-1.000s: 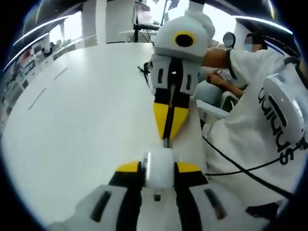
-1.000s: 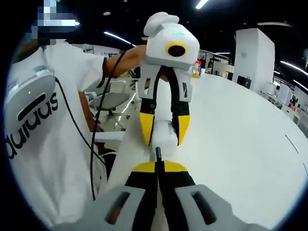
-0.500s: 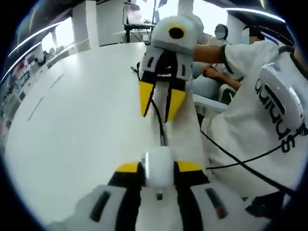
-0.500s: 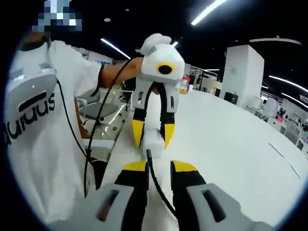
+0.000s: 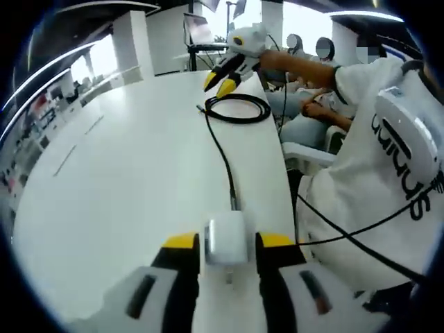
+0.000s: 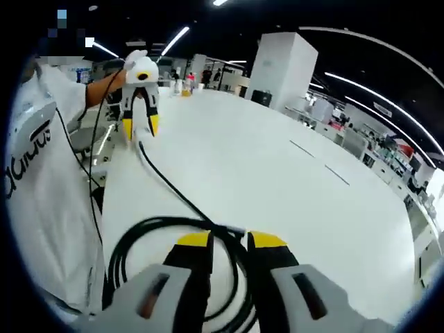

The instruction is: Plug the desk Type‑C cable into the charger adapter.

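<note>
My left gripper (image 5: 227,241) is shut on the white charger adapter (image 5: 225,248) just above the white table (image 5: 125,173). The black Type-C cable (image 5: 223,156) has its plug (image 5: 236,203) seated in the adapter's front. From there it runs away to a loose coil (image 5: 239,109). My right gripper (image 5: 219,83) hovers over that coil at the far end with its yellow tips slightly apart. In the right gripper view, my right gripper (image 6: 229,241) stands open over the coil (image 6: 132,243). The cable (image 6: 170,187) leads from there to the distant left gripper (image 6: 139,128).
A person in a white shirt (image 5: 388,173) stands along the table's edge, with thin black leads hanging from the grippers. Chairs (image 5: 305,152) and seated people (image 5: 312,111) are beyond that edge. A monitor (image 5: 198,31) and bottles (image 6: 184,87) stand at the table's far ends.
My right gripper let go of the cable plug and drew far back over the coil. The plug stays in the adapter, which my left gripper still holds.
</note>
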Demonstrator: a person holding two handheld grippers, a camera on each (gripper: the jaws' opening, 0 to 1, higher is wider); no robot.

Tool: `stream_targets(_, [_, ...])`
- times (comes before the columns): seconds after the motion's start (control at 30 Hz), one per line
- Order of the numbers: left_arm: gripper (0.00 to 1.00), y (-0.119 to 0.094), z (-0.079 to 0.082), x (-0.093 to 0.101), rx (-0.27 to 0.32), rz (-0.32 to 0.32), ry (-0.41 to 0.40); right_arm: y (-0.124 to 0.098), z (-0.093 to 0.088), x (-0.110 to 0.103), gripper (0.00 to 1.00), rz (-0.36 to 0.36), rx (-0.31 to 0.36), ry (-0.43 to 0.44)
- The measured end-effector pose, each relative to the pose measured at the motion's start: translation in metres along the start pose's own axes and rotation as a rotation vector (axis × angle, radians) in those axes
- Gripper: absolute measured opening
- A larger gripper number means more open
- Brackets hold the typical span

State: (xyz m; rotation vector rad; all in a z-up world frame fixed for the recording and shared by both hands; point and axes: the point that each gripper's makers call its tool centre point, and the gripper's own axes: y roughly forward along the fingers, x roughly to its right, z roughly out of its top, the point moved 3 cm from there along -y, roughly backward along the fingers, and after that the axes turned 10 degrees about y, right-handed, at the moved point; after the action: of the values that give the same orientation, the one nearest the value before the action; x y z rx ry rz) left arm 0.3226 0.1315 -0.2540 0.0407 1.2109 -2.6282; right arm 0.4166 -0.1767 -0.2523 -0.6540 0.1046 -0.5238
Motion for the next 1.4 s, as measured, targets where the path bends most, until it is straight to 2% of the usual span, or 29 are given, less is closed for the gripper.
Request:
stream_targets(0.13, [0.28,0.001,-0.001,0.001,-0.010,-0.005,-0.002,0.003,-0.015,0.014,0.20,-0.007,-0.052,-0.007])
stream_targets(0.3, [0.25,0.003,-0.004,0.000,-0.023,-0.009,-0.003,0.012,-0.015,0.014,0.19,0.027,-0.063,0.022])
stream_targets(0.6, [0.24,0.005,-0.004,-0.003,-0.011,-0.026,-0.028,0.019,-0.013,0.016,0.09,0.071,-0.067,0.053])
stream_targets(0.83, [0.24,0.006,-0.004,-0.012,-0.015,-0.024,-0.032,0.017,-0.011,0.014,0.02,0.045,-0.069,0.033])
stream_targets(1.1, [0.24,0.007,-0.005,-0.023,-0.014,-0.014,-0.042,0.016,-0.010,0.020,0.01,-0.001,-0.061,-0.002])
stream_targets(1.4, [0.24,0.009,-0.007,-0.046,-0.018,-0.002,-0.053,0.019,-0.002,0.033,0.01,-0.046,-0.034,-0.005])
